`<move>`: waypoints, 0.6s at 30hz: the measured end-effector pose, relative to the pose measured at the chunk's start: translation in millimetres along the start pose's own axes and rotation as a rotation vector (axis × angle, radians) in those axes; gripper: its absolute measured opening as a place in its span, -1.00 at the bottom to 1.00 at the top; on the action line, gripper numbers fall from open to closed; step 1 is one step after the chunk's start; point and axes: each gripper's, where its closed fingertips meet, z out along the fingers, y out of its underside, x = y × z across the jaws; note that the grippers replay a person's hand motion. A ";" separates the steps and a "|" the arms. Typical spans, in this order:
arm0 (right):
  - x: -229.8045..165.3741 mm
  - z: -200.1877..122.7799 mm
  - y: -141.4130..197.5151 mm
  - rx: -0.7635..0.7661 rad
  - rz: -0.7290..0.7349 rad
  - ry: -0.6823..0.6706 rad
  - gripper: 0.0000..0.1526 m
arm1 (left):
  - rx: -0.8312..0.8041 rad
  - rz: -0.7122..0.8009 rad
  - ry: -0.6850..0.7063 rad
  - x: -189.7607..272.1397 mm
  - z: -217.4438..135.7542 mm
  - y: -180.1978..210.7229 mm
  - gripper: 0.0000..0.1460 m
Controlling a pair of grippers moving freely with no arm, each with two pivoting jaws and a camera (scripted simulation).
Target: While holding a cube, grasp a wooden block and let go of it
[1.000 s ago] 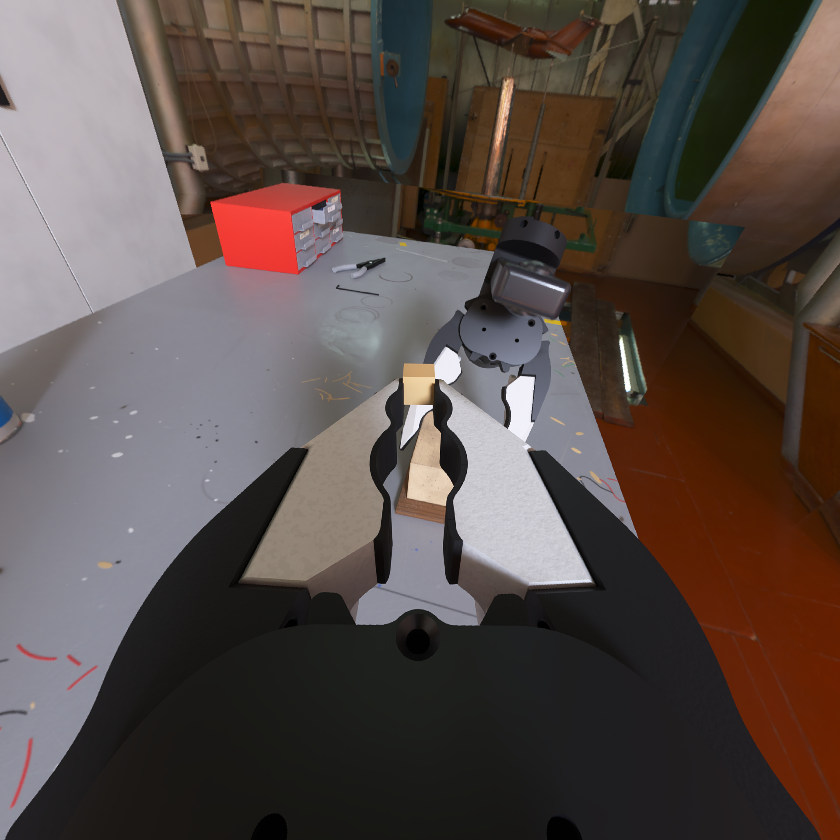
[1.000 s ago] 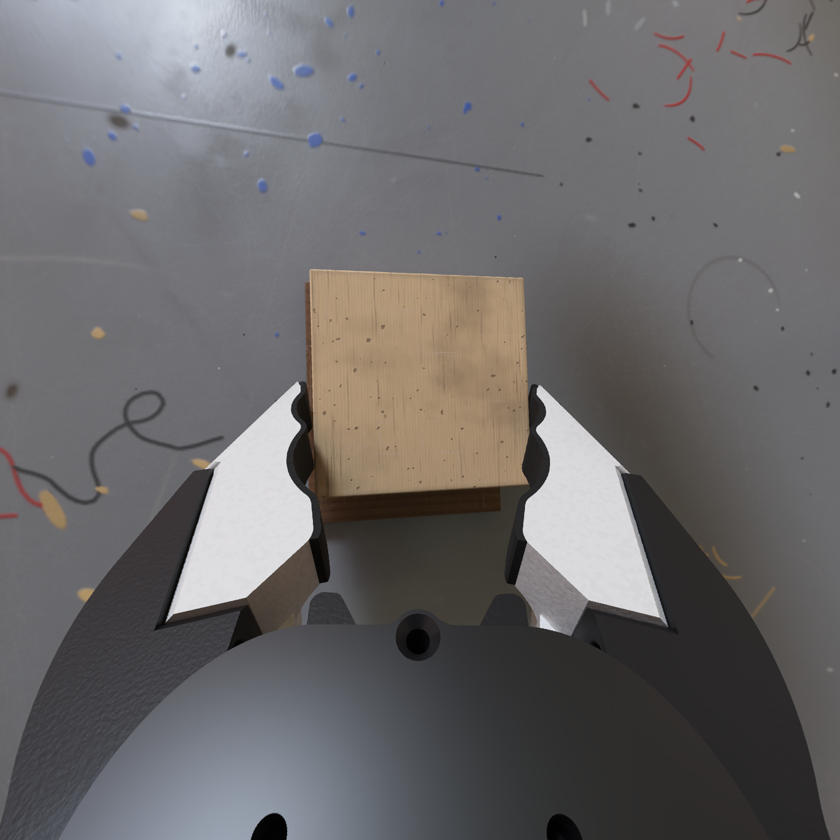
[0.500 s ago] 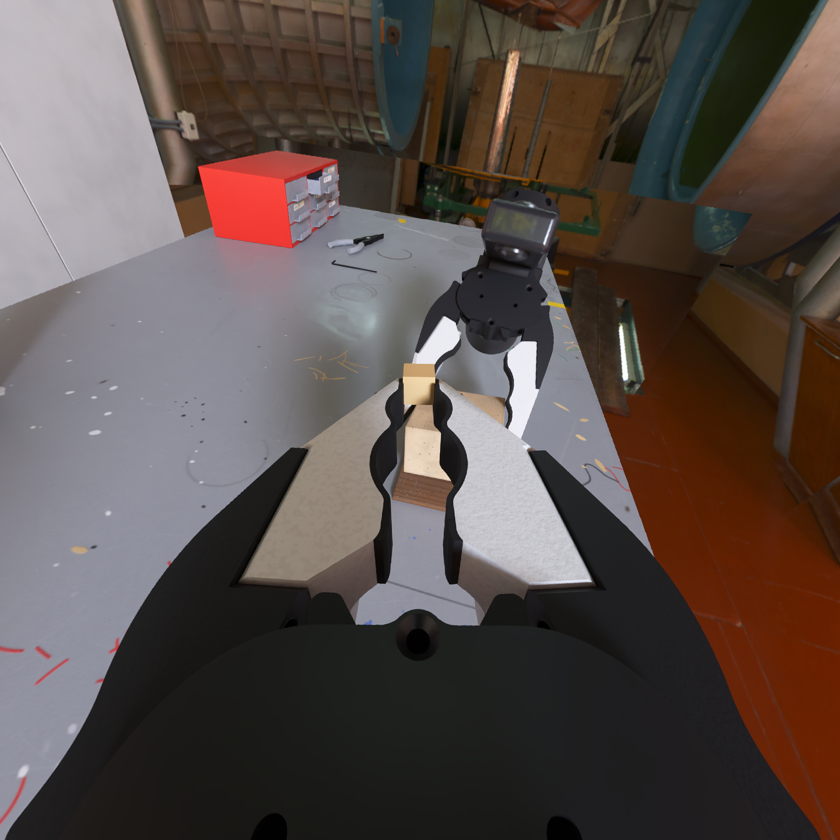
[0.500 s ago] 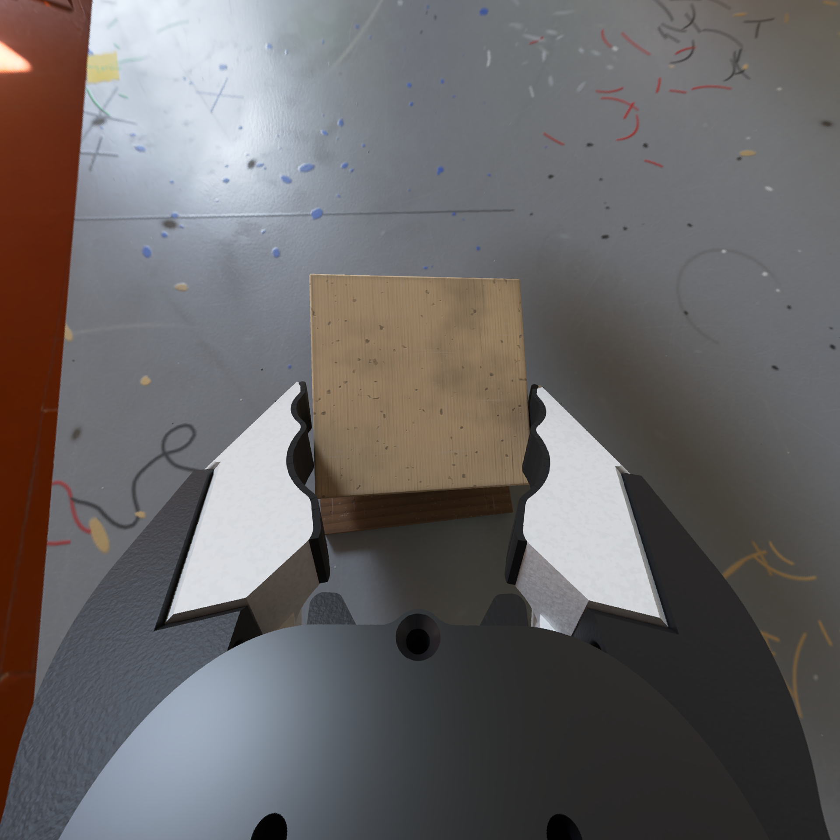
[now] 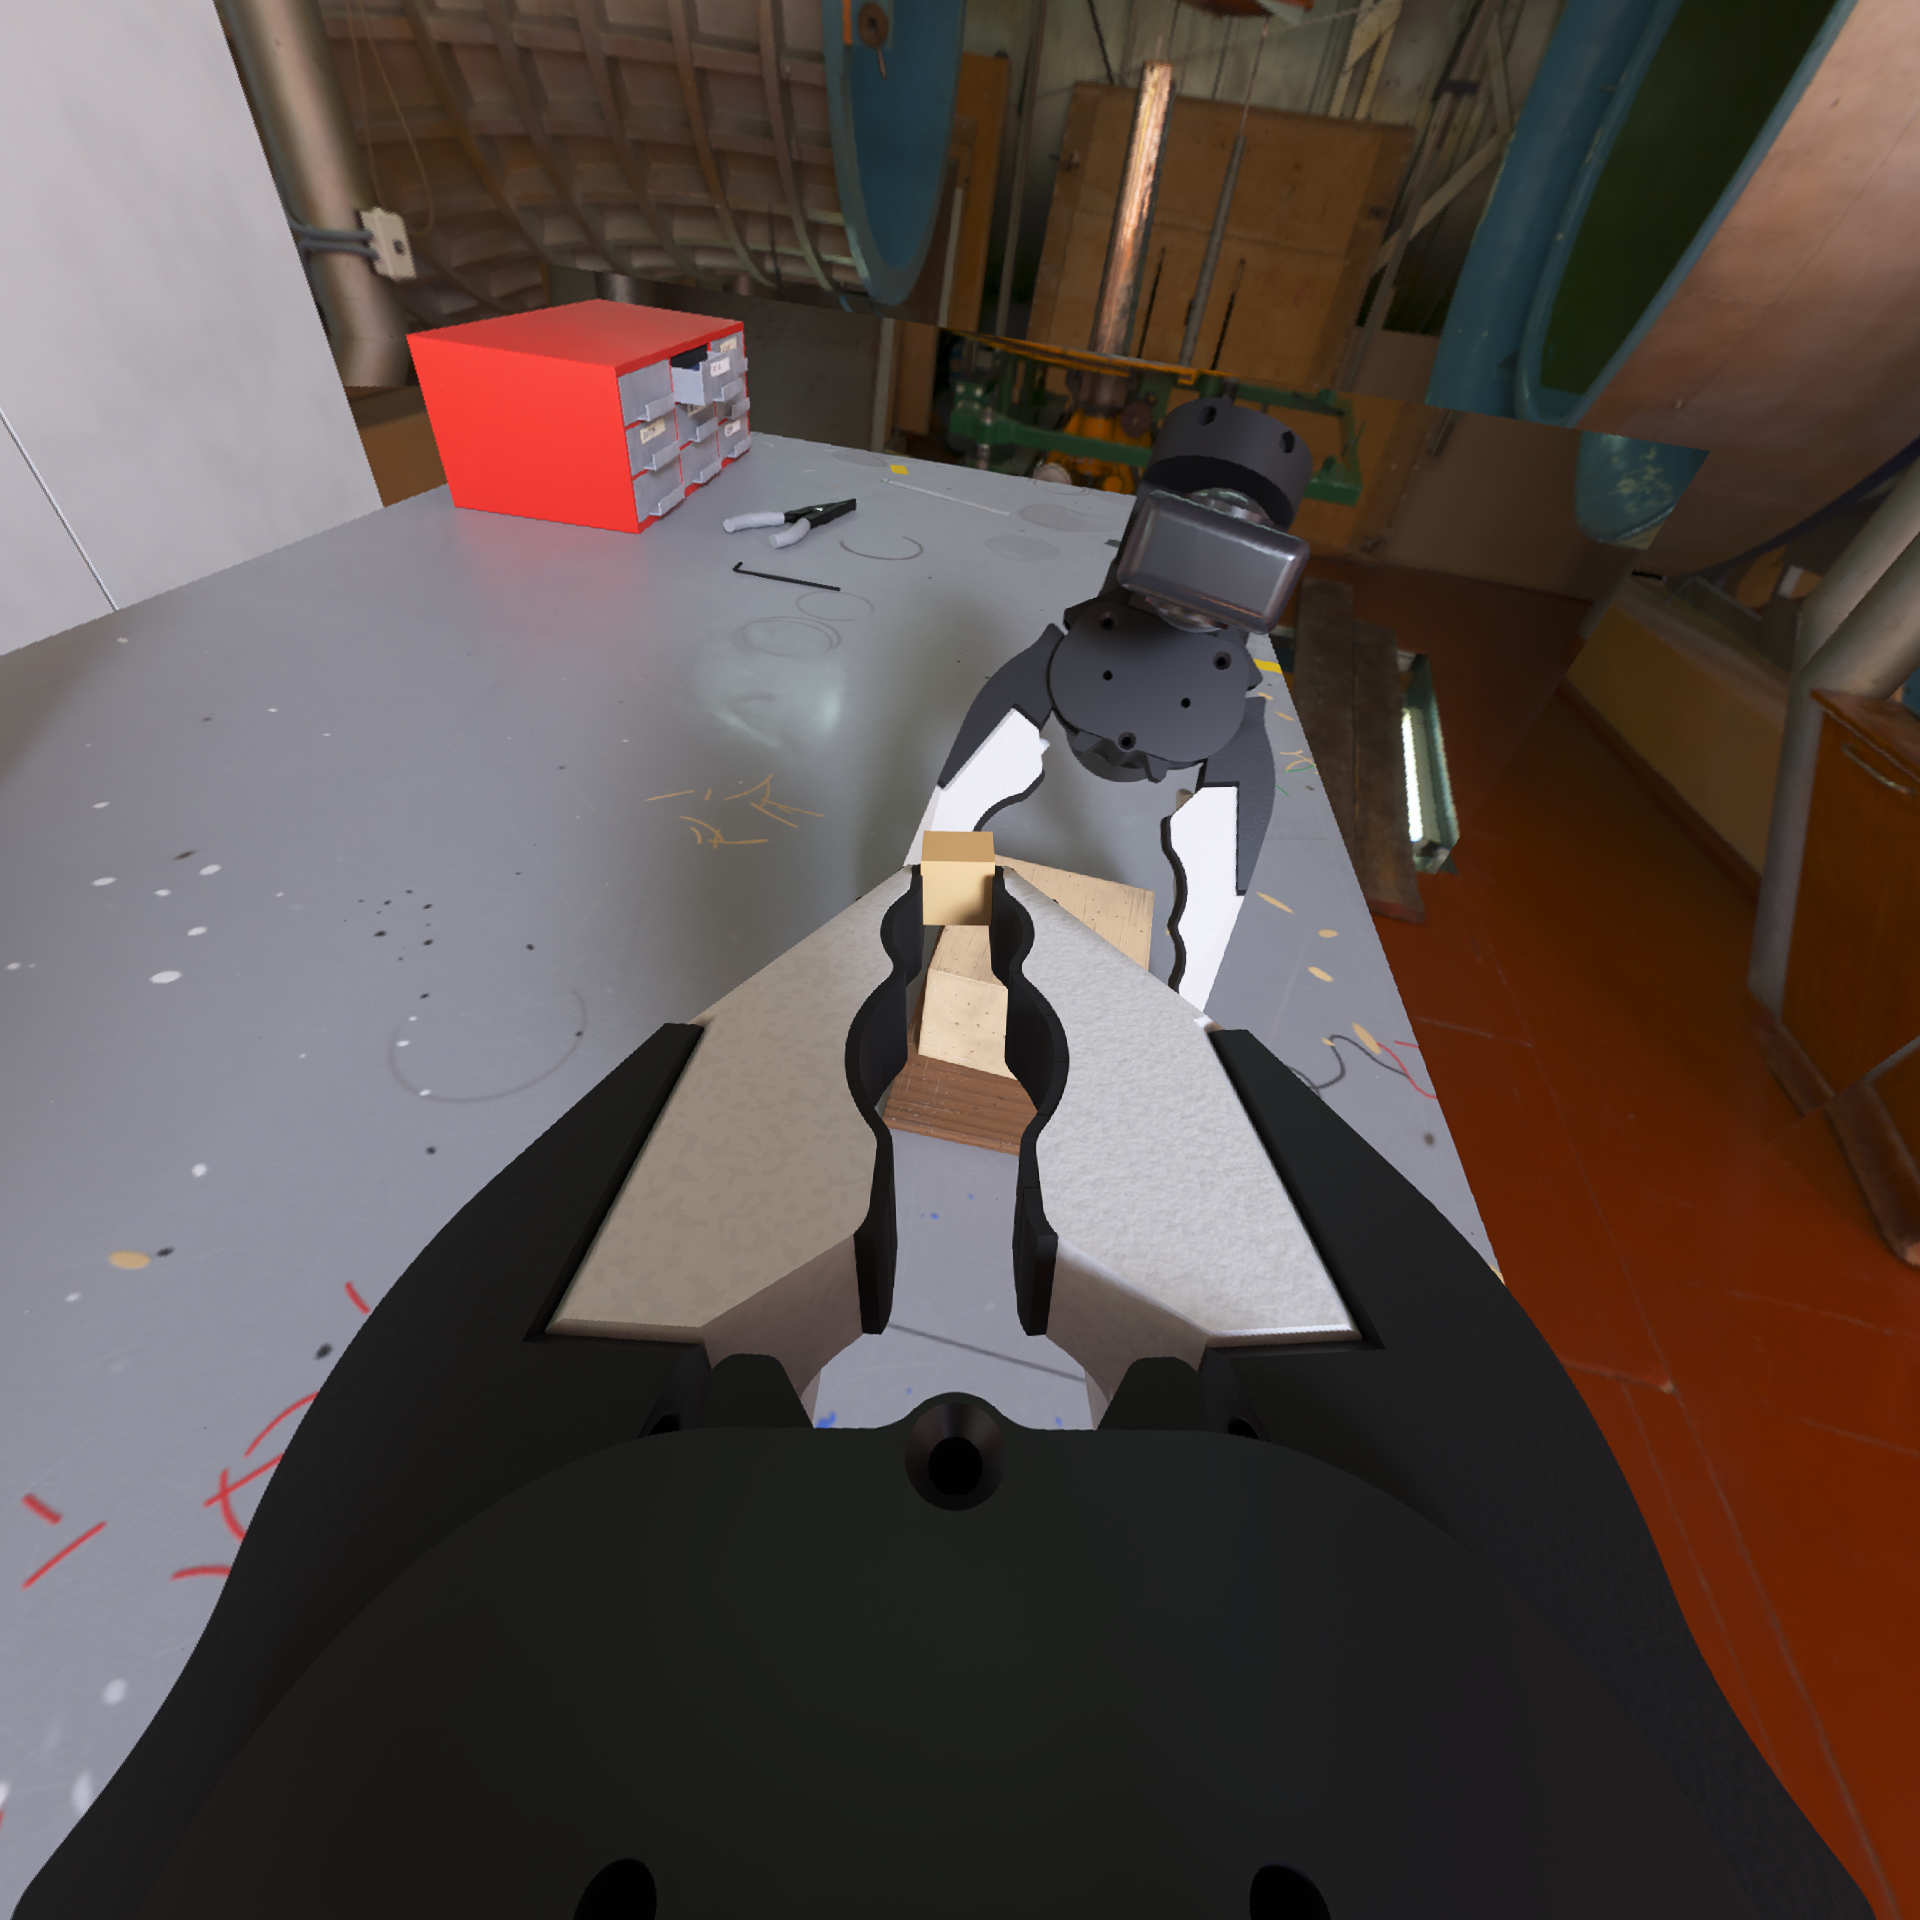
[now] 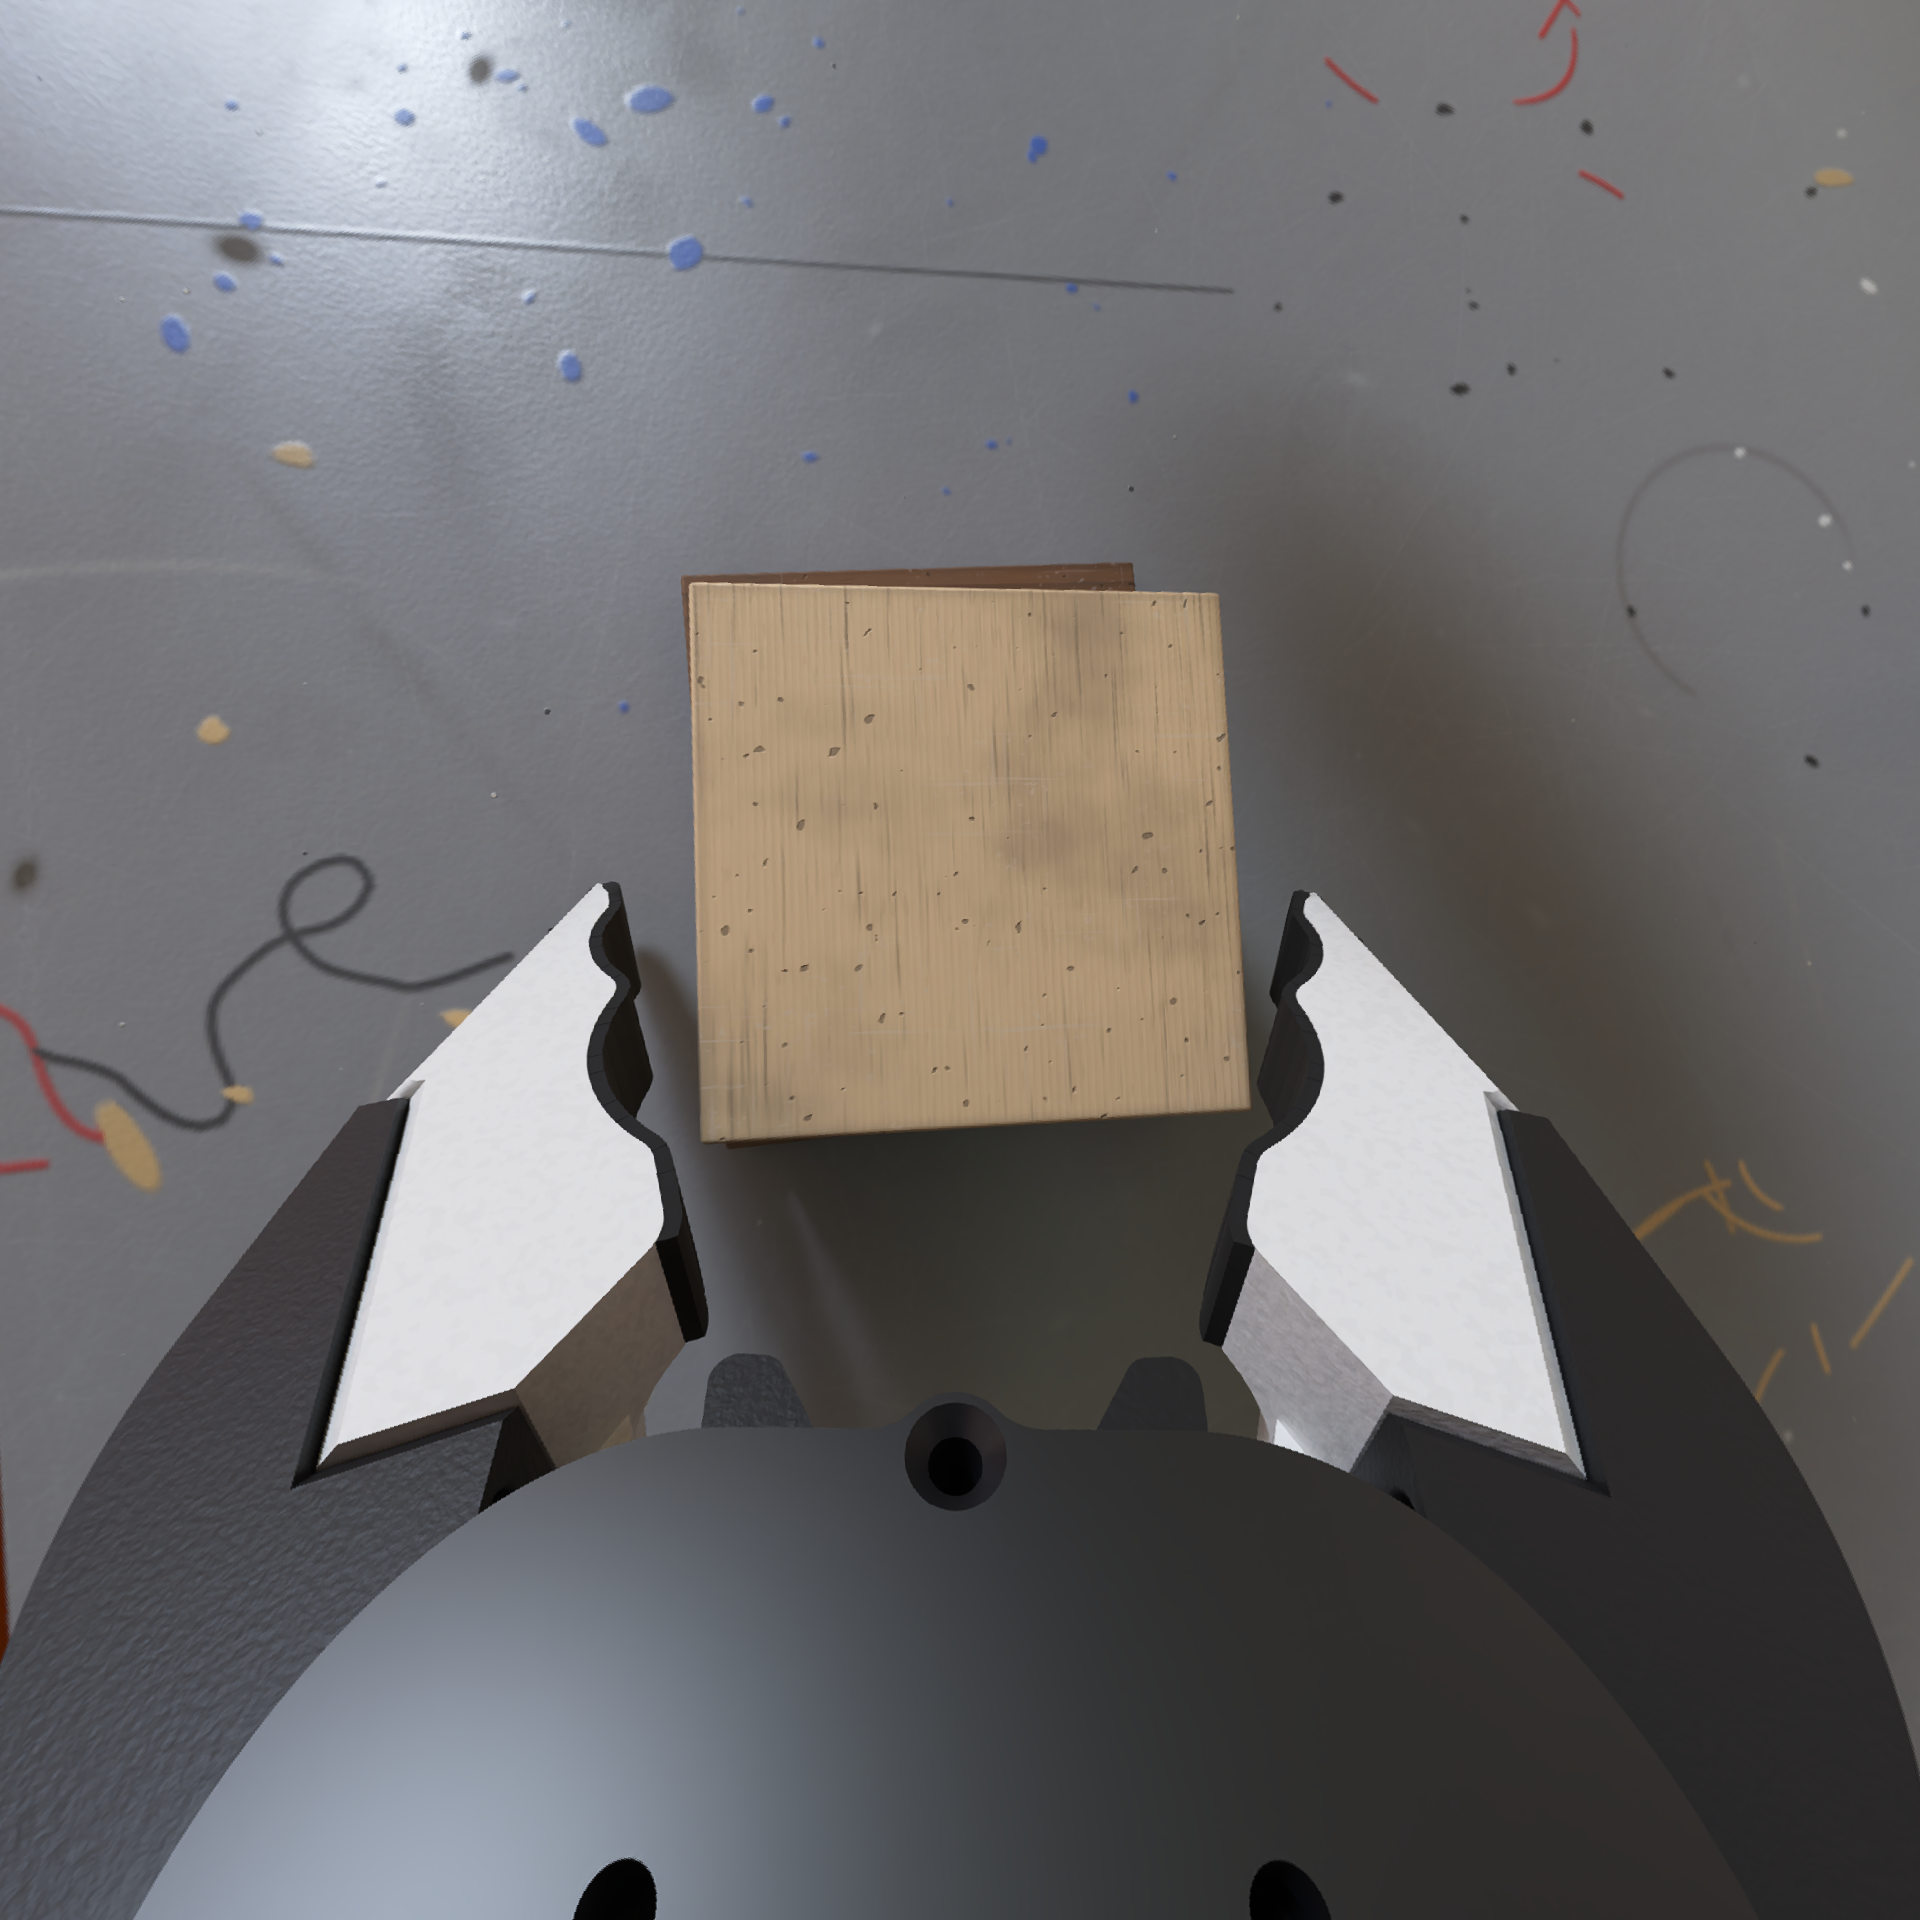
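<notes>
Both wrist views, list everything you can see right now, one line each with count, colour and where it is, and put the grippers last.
cube: one, pale tan, pinched at the left gripper's fingertips, above the table.
wooden block: one, light top over a dark brown base, lying flat on the table below the right gripper, touching neither finger.
drawer cabinet: one, red with grey drawers, far left corner of the table.
pliers: one, black with white handles, right of the cabinet.
hex key: one, black, just nearer than the pliers.
table: one, grey, speckled with paint marks.
left gripper: one, black, shut on the cube.
right gripper: one, black, open, fingers either side of the block.
</notes>
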 end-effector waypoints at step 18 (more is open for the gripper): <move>14.7 -25.4 -32.5 0.334 0.123 -0.035 0.55 | -0.008 0.002 -0.008 -1.6 0.6 1.7 -0.85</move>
